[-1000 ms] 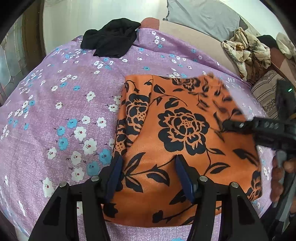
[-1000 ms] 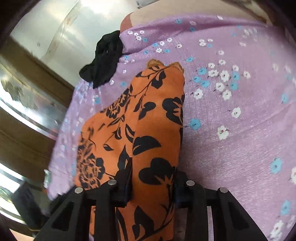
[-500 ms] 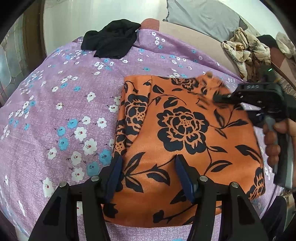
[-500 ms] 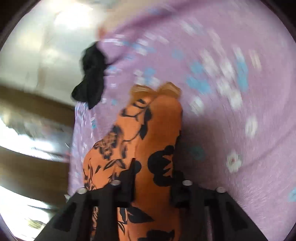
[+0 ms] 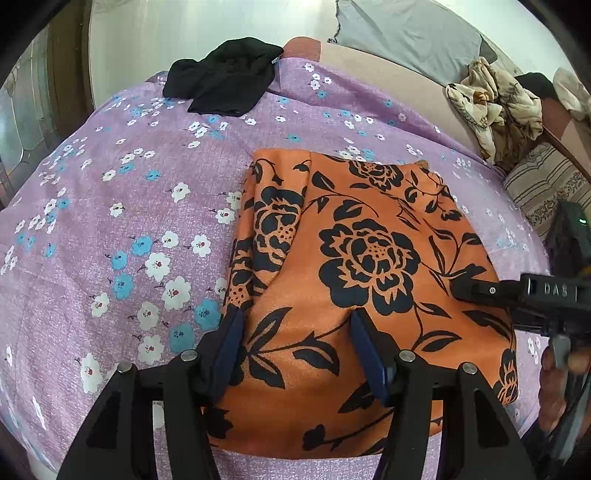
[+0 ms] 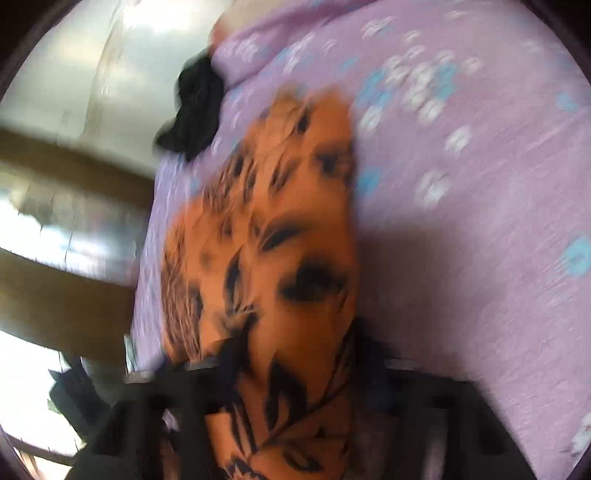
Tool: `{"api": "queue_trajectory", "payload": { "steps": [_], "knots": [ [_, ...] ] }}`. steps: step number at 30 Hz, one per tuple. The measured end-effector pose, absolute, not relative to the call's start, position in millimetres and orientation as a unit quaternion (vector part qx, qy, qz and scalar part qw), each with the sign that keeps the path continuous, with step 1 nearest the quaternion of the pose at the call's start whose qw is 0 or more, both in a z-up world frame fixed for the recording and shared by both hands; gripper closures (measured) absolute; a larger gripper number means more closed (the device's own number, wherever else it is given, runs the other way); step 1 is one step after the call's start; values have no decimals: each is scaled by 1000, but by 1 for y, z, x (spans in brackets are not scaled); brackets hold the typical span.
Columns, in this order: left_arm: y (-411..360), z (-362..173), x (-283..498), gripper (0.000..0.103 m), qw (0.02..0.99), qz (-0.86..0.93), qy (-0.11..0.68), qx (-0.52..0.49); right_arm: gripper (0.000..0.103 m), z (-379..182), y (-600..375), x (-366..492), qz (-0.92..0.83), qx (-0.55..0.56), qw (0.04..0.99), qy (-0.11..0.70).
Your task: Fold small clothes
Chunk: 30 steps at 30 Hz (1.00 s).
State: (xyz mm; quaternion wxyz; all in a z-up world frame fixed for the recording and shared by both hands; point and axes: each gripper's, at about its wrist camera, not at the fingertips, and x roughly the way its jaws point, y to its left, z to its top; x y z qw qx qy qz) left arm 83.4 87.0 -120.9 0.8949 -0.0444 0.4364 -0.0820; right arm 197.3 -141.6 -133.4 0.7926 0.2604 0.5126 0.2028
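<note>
An orange garment (image 5: 362, 280) with black flowers lies folded and flat on the purple flowered bedsheet (image 5: 129, 221). My left gripper (image 5: 295, 332) stands open over its near edge, with flat cloth under the gap. My right gripper (image 5: 460, 290) reaches in from the right over the garment's right edge, held by a hand (image 5: 554, 387). The right wrist view is blurred. In it the orange garment (image 6: 295, 240) fills the gap of the right gripper (image 6: 291, 354), whose jaws are opening while the cloth still touches both fingers.
A black garment (image 5: 225, 85) lies at the far edge of the sheet and shows again as a black garment (image 6: 195, 110). A rumpled beige cloth (image 5: 495, 107), a grey pillow (image 5: 406, 33) and a striped cushion (image 5: 543, 184) sit at the back right. The bed drops off at the left.
The right gripper went out to the garment's far right corner, then came back down to the right edge. The left gripper has not moved.
</note>
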Motion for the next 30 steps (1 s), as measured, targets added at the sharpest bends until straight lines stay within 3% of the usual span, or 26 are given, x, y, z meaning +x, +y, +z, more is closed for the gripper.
{"api": "queue_trajectory", "payload": {
  "steps": [3, 5, 6, 7, 11, 15, 18, 20, 24, 26, 27, 28, 30],
  "knots": [
    [91, -121, 82, 41, 897, -83, 431, -53, 68, -111, -121, 194, 181, 199, 828, 493],
    [94, -119, 82, 41, 898, -86, 426, -63, 59, -120, -125, 191, 173, 211, 822, 500],
    [97, -117, 81, 42, 899, -92, 422, -76, 42, -131, -132, 187, 170, 227, 810, 514],
    [101, -112, 78, 42, 898, -104, 418, -94, 35, -140, -139, 186, 163, 252, 797, 524],
    [137, -99, 71, 40, 874, -130, 425, -198, 31, -140, -145, 171, 188, 271, 799, 503],
    [160, -121, 62, 41, 824, -138, 471, -283, 31, -143, -154, 162, 195, 281, 797, 498],
    [166, -146, 62, 88, 799, -112, 516, -288, 31, -145, -160, 158, 203, 278, 797, 497],
    [177, -157, 65, 89, 770, -115, 525, -343, 31, -143, -155, 158, 206, 262, 801, 497],
    [156, -130, 72, 84, 787, -106, 550, -260, 31, -145, -156, 160, 210, 269, 798, 497],
    [150, -108, 79, 65, 800, -114, 540, -236, 31, -146, -160, 160, 216, 279, 793, 496],
    [148, -99, 83, 47, 810, -116, 529, -226, 31, -146, -161, 160, 219, 280, 793, 495],
    [147, -89, 91, 41, 822, -115, 515, -217, 31, -146, -162, 160, 222, 281, 792, 495],
    [143, -87, 114, 41, 825, -118, 513, -205, 30, -147, -163, 160, 226, 284, 790, 494]
  ]
}}
